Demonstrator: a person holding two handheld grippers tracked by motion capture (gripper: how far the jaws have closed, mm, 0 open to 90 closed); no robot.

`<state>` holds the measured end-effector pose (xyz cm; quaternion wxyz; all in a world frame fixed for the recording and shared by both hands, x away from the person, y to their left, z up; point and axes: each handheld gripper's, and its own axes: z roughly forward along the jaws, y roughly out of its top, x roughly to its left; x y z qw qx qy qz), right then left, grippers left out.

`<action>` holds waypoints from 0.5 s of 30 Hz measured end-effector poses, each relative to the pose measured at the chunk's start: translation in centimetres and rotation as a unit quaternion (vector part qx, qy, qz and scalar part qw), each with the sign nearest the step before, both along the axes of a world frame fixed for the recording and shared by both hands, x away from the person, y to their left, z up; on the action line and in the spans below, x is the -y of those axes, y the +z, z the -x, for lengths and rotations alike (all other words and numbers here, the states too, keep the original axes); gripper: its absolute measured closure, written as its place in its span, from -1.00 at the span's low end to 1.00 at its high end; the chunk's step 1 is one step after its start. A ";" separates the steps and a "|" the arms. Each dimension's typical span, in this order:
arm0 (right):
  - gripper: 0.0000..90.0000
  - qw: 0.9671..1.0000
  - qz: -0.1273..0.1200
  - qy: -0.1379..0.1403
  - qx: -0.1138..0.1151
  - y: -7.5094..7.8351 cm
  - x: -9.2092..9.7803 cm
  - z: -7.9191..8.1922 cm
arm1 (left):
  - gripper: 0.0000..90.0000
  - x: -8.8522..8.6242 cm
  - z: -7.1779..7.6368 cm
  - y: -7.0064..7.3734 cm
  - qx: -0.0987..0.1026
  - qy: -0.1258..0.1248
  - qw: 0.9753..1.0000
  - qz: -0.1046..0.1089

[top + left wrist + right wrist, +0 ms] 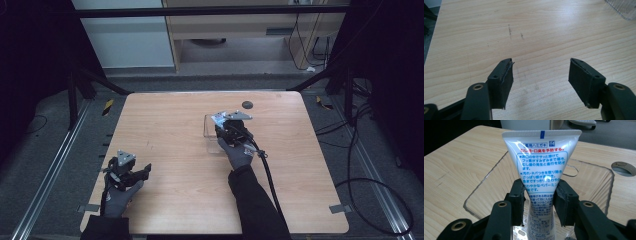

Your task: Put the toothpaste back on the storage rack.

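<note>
A white toothpaste tube [541, 162] with blue and red print stands upright between the pads [517, 195] of my right gripper [539, 200], which is shut on it, flat crimped end up. It hangs over a clear plastic tray [596, 185]. From above, the right gripper [231, 126] is over that tray [209, 131] near the table's middle, with the tube's tip [219, 119] just showing. My left gripper [134, 172] rests at the front left, open; between its pads [502, 82] lies bare wood, and a corner of the tray [624, 8] shows at the top right.
The wooden table [170, 125] has a round hole [247, 104] near its far edge, right of the tray. Small dark marks [510, 31] lie on the wood ahead of the left gripper. Cables [370, 200] run over the floor to the right.
</note>
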<state>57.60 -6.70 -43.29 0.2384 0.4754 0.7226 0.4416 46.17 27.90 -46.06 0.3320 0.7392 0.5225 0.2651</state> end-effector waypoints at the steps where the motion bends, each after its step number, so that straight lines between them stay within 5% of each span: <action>1: 0.38 1.000 0.001 0.000 0.000 0.0 0.0 0.0 | -0.22 0.0 0.0 0.0 0.000 0.000 1.000 0.000; 8: 0.16 1.000 0.008 0.002 0.012 0.7 0.0 0.6 | -0.22 0.0 0.0 0.0 0.000 0.000 1.000 0.000; 15: 0.07 0.998 -0.006 0.004 0.055 2.7 0.9 2.1 | -0.22 0.0 0.0 0.0 0.000 0.000 1.000 -0.001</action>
